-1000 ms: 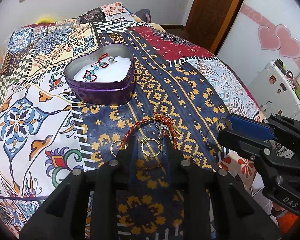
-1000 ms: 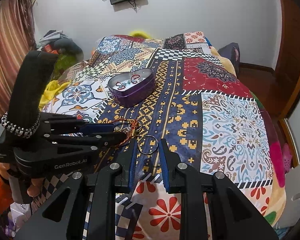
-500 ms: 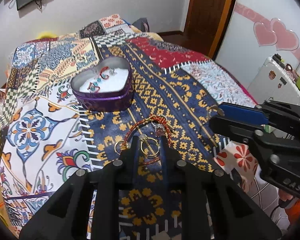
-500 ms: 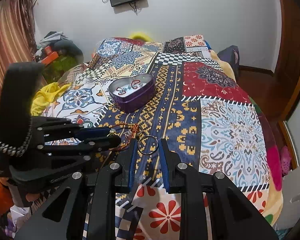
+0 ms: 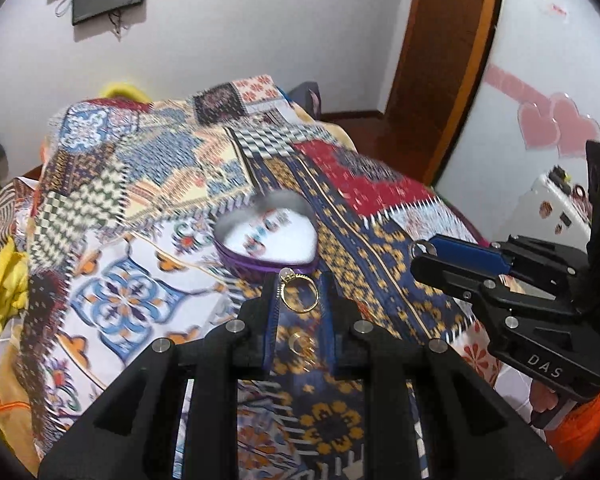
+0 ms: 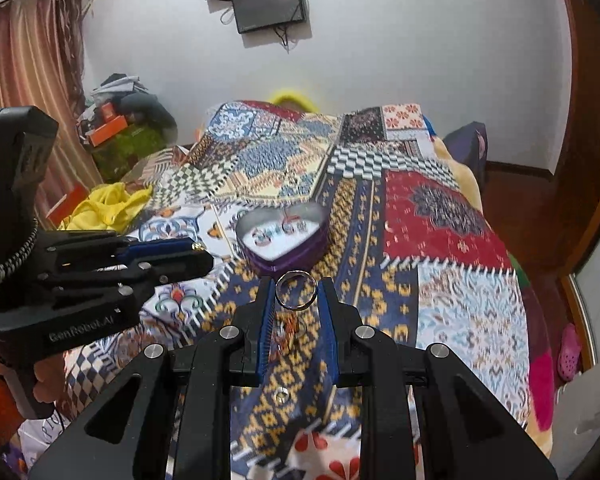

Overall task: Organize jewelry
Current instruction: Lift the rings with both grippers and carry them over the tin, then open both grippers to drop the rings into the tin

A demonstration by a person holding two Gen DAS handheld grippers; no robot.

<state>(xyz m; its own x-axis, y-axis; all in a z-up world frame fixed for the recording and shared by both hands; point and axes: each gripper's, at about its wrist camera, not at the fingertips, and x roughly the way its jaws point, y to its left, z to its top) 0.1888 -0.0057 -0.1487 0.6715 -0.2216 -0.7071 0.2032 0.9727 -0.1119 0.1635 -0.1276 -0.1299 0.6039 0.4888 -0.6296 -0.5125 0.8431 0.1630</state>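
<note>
Carry both rings to tin (image 5: 266, 236) on bed (image 5: 380, 240). L gripper (image 5: 299, 296) fingers pinching gold ring (image 5: 299, 297); R gripper (image 6: 296, 292) fingers pinching silver ring (image 6: 295, 290). Keep pinch firm, lower inside rim, then release.

Even, soft indoor light; the patterned bedspread (image 5: 148, 184) is motion-blurred, with fisheye bending and dark corners.

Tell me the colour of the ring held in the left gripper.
Gold, with a small pale stone on top; the ring shows best in the left wrist view, pinched in the left gripper.
</note>
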